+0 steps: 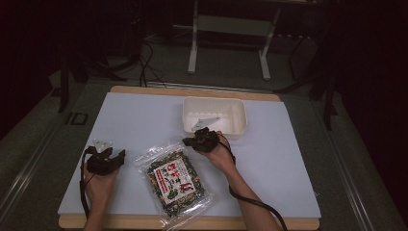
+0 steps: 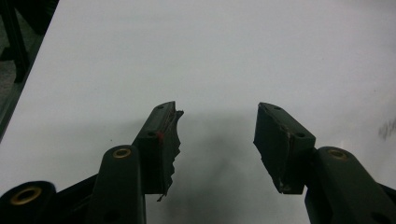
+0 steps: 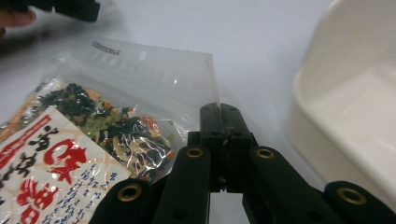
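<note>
A clear snack bag (image 1: pixel 175 180) with a red and white label and dark green mixed contents lies flat on the white mat near the front. In the right gripper view the bag (image 3: pixel 93 130) has its clear top corner running into my right gripper (image 3: pixel 220 112), whose jaws are pressed together on that corner. From above, the right gripper (image 1: pixel 191 141) sits at the bag's upper right corner, just in front of a white tray (image 1: pixel 238 113). My left gripper (image 1: pixel 115 156) rests left of the bag. Its jaws stand wide apart over bare mat (image 2: pixel 217 116), holding nothing.
The white tray's rim (image 3: pixel 327 93) rises close on the right of my right gripper. The white mat (image 1: pixel 144 115) covers a wooden table (image 1: pixel 192 91) with dark floor around it. A white frame's legs (image 1: pixel 192 53) stand beyond the table. Bare mat lies at the back left.
</note>
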`<state>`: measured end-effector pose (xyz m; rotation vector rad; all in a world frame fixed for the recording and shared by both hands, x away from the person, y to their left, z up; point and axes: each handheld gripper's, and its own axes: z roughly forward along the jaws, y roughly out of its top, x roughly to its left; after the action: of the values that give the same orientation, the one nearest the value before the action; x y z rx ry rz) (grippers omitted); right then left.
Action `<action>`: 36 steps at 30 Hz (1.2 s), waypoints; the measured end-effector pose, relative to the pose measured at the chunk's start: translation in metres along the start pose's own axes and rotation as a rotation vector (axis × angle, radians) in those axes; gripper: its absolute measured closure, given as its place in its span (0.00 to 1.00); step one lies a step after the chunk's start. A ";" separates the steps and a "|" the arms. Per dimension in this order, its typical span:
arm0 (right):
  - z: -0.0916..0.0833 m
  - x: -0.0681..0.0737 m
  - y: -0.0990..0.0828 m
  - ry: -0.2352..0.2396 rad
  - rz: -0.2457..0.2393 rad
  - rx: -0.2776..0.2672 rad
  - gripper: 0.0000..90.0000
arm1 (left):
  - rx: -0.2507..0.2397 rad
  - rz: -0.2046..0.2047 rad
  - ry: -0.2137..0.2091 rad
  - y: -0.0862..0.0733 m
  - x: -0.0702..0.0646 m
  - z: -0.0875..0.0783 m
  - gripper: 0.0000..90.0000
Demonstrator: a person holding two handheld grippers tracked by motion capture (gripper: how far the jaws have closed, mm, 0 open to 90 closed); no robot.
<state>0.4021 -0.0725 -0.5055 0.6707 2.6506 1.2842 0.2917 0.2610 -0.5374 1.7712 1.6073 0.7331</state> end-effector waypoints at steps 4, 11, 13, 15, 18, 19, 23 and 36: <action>-0.014 -0.004 0.005 -0.008 0.019 -0.036 1.00 | 0.001 0.001 -0.003 0.000 -0.001 0.000 0.55; -0.035 -0.009 0.012 -0.012 0.030 -0.082 1.00 | -0.002 0.001 -0.008 0.000 -0.001 0.001 0.55; -0.039 -0.010 0.012 -0.003 0.035 -0.094 1.00 | -0.002 0.002 -0.009 0.000 -0.001 0.001 0.55; -0.043 -0.009 0.014 0.004 0.037 -0.106 1.00 | -0.004 0.001 -0.011 0.000 -0.001 0.001 0.55; -0.049 -0.007 0.018 0.009 0.025 -0.115 1.00 | -0.003 0.001 -0.012 0.000 -0.001 0.001 0.55; -0.051 -0.006 0.020 0.011 0.019 -0.116 1.00 | -0.002 0.000 -0.012 0.000 -0.001 0.001 0.55; -0.059 -0.004 0.027 0.017 0.004 -0.133 1.00 | -0.005 -0.001 -0.013 0.000 -0.002 0.001 0.55; -0.094 0.000 0.055 0.017 -0.019 -0.254 1.00 | -0.001 0.005 -0.016 0.000 -0.002 0.002 0.55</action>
<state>0.3934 -0.1102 -0.4032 0.5979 2.4395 1.5901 0.2930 0.2584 -0.5387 1.7768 1.5917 0.7198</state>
